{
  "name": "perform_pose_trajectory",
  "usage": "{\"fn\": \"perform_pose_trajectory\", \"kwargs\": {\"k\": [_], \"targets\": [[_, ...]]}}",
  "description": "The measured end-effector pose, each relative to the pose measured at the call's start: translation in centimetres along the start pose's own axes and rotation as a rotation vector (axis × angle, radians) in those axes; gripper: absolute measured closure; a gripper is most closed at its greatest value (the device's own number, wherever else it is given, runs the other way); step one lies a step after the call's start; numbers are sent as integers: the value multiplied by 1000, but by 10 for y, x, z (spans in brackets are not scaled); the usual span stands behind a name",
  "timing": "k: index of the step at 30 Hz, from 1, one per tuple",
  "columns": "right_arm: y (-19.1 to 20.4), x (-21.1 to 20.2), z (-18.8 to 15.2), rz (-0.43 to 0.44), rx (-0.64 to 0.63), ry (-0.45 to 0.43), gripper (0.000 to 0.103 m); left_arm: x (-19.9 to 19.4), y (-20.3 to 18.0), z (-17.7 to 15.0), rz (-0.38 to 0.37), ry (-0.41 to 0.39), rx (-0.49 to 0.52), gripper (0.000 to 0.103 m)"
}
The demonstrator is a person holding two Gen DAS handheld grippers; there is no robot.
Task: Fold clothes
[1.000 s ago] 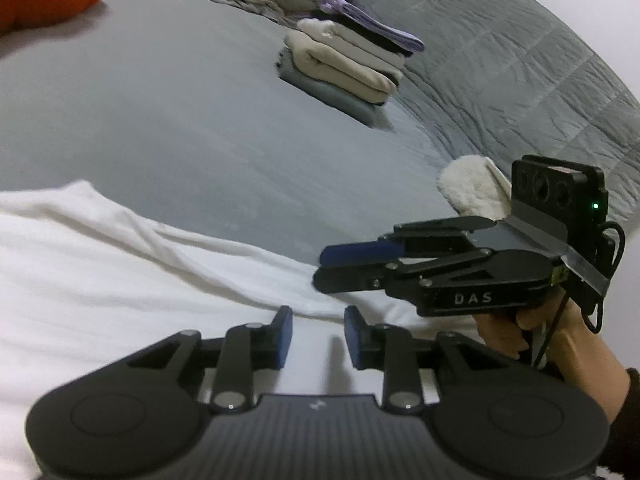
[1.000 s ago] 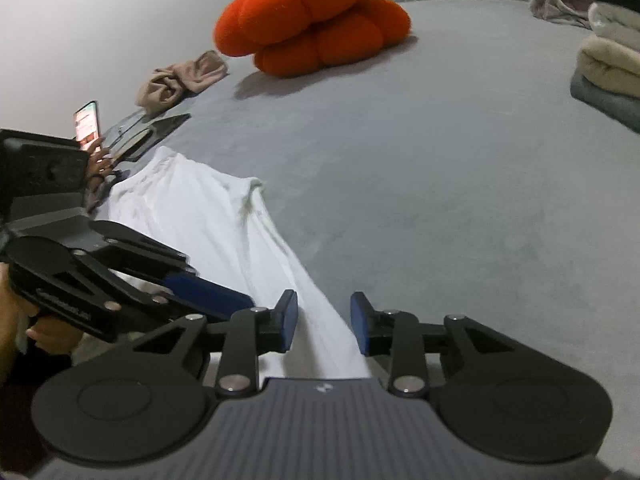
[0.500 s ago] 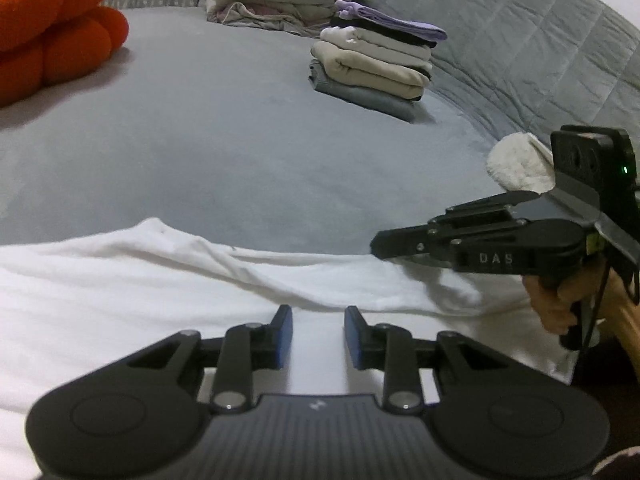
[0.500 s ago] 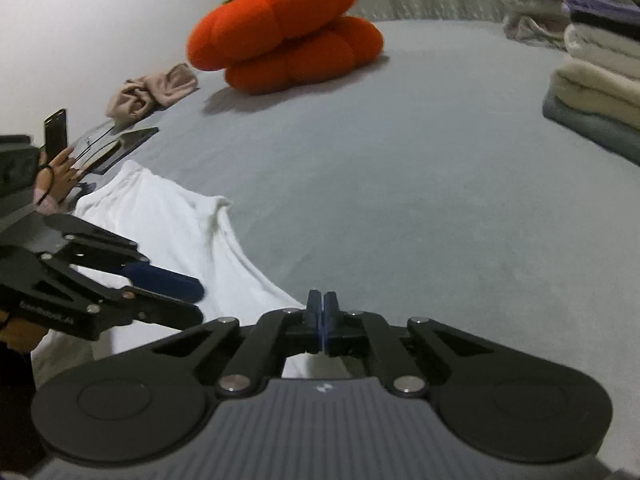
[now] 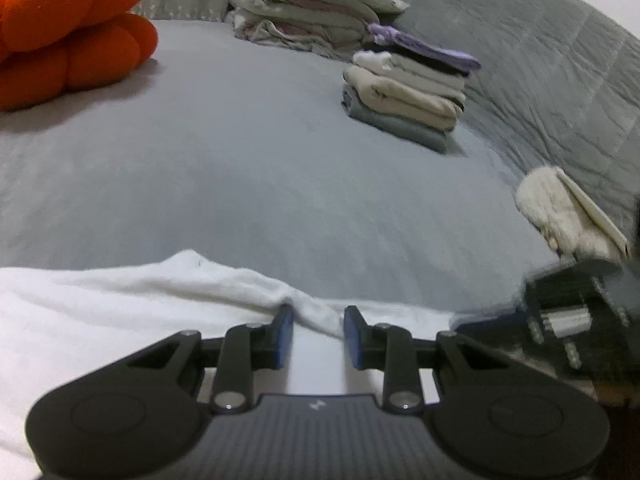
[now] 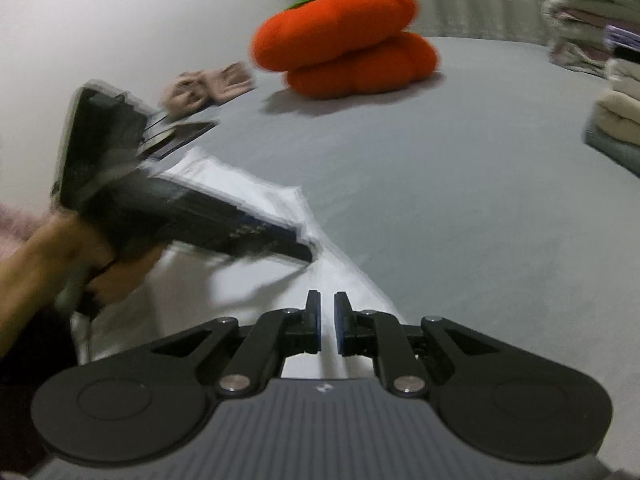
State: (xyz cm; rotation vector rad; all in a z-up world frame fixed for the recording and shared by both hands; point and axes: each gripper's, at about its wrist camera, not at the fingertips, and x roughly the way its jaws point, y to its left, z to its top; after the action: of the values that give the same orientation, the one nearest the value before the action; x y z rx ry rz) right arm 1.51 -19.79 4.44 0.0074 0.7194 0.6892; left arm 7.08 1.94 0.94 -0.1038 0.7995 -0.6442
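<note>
A white garment (image 5: 100, 320) lies spread on the grey bed (image 5: 240, 160), filling the near left of the left wrist view. My left gripper (image 5: 318, 332) is open; a raised ridge of the garment's far edge runs between its blue pads without being pinched. In the right wrist view the white garment (image 6: 256, 188) lies under my right gripper (image 6: 327, 320). Its jaws are opening from a narrow gap, with nothing between the pads. The left gripper (image 6: 304, 254), blurred and held by a hand, points at the garment's edge. The right gripper's body (image 5: 560, 312) shows blurred at the right.
An orange pumpkin cushion (image 5: 60, 40) sits at the far left. A stack of folded clothes (image 5: 404, 92) and a looser pile (image 5: 312, 12) stand at the back, by a grey quilt (image 5: 540, 80). A fluffy cream item (image 5: 560, 212) lies right; a pinkish cloth (image 6: 208, 88) and dark flat devices (image 6: 180, 136) lie left.
My right gripper shut fully, then parted slightly, and shifted right, away from the left gripper's fingers. The left gripper tilted up and now has the garment's edge ridge between its pads.
</note>
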Motion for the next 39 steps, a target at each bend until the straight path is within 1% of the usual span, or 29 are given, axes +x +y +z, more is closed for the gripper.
{"fn": "perform_pose_trajectory", "kwargs": {"k": [4, 5, 7, 8, 9, 10, 11, 12, 13, 14, 15, 17, 20, 23, 26, 29, 30, 31, 32, 34, 37, 38, 39], "targets": [[18, 0, -16, 44, -47, 18, 89, 7, 4, 1, 7, -66, -84, 74], [19, 2, -19, 39, -52, 25, 89, 7, 5, 1, 8, -85, -106, 74], [16, 6, -26, -5, -64, 34, 89, 6, 6, 0, 12, -111, -133, 74], [13, 4, -27, -24, -66, 21, 89, 5, 6, 0, 17, -124, -143, 74], [9, 2, -28, -52, -68, 8, 89, 2, 6, 0, 27, -140, -145, 74], [2, -1, -28, -98, -70, -3, 91, 0, 6, 1, 37, -155, -146, 74], [-5, -5, -29, -149, -68, -14, 96, -3, 7, 1, 48, -167, -150, 74], [-14, -9, -29, -208, -58, -27, 96, -6, 8, 2, 57, -180, -155, 74], [-24, -14, -30, -268, -48, -39, 95, -8, 9, 2, 66, -189, -159, 73], [-33, -18, -30, -327, -38, -51, 82, -10, 10, 3, 78, -197, -158, 73], [-41, -24, -31, -374, -25, -65, 82, -12, 10, 3, 89, -204, -155, 72], [-51, -38, -32, -412, 13, -97, 82, -16, 10, 4, 100, -210, -139, 72], [-50, -51, -36, -390, 38, -130, 82, -20, 5, 4, 75, -205, -106, 72], [-32, -54, -45, -349, 2, -123, 80, -20, -5, 0, 21, -187, -44, 72], [-10, -56, -52, -322, -60, -123, 80, -12, -20, -6, -48, -143, 30, 71], [3, -59, -60, -265, -49, -121, 80, 0, -34, -13, -95, -85, 101, 70], [4, -60, -63, -250, -36, -111, 80, 4, -38, -15, -106, -69, 122, 68], [3, -61, -65, -249, -24, -99, 80, 5, -41, -17, -105, -66, 135, 64], [1, -62, -69, -261, -12, -87, 80, 7, -44, -18, -103, -63, 148, 63], [-9, -70, -77, -312, 21, -72, 80, 9, -47, -19, -103, -58, 158, 61], [-30, -92, -84, -381, 92, -80, 85, 10, -48, -18, -103, -54, 158, 61], [-38, -100, -86, -416, 116, -83, 83, 10, -48, -18, -101, -53, 157, 61], [-46, -109, -88, -471, 137, -82, 79, 10, -48, -18, -99, -52, 158, 61]]}}
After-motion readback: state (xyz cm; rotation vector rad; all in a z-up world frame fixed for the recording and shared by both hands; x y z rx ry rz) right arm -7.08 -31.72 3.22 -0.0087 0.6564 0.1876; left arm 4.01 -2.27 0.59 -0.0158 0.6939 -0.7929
